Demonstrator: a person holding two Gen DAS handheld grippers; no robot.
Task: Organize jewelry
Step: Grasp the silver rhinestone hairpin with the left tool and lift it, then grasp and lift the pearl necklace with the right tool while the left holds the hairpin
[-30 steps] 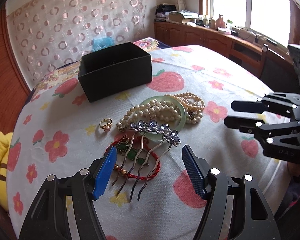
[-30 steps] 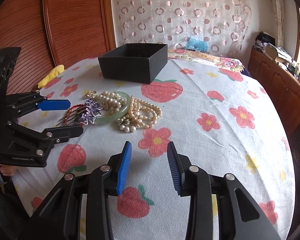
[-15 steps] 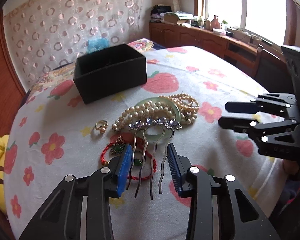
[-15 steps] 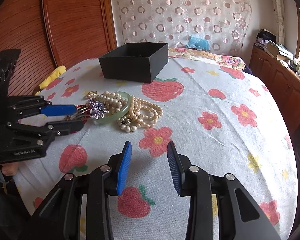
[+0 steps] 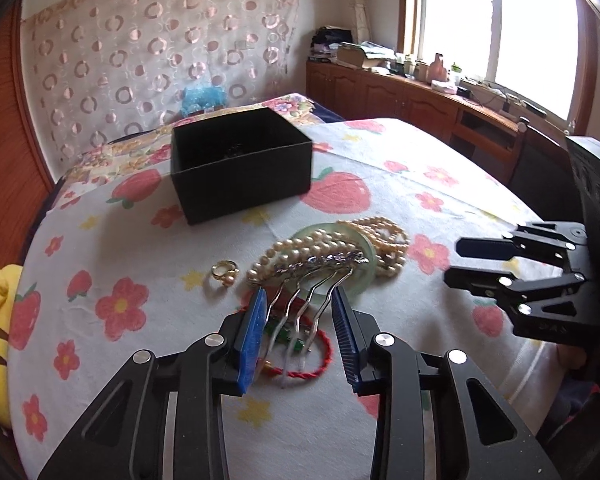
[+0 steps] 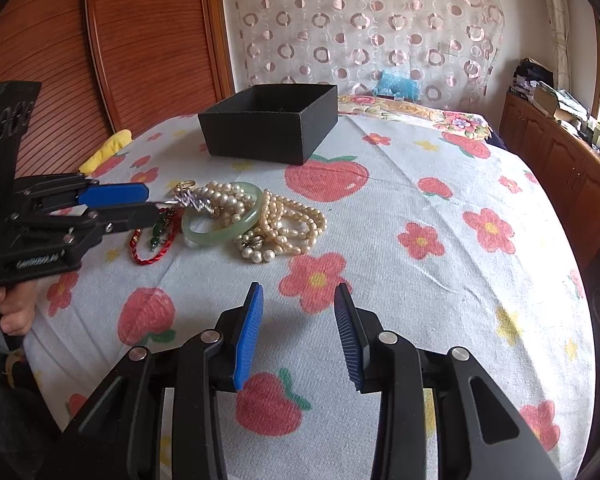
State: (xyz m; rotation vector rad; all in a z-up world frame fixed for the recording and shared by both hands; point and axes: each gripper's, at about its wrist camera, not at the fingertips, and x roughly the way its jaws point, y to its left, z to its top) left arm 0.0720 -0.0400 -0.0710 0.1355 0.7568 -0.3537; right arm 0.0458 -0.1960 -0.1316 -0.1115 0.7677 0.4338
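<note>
I see the bench (image 6: 440, 240) under its cloth of strawberries and flowers, filling both views; the black box (image 5: 242, 168) stands open-topped at its far side, well apart from the jewelry; my right claw (image 6: 298, 330) hovers over bare cloth with its jaws partly open and nothing between them; my left claw (image 5: 300, 336) is closing its jaws, the blue pads pressing on the outer prongs of the hair comb (image 5: 320, 270), whose jewelled top lies over the pearl necklaces (image 5: 340, 246); those pearls drape across the green bangle (image 6: 220, 222); a red cord bracelet (image 5: 312, 364) lies under the comb's prongs; 1 gold ring (image 5: 225, 270) sits just beside the pearls, apart from them.
</note>
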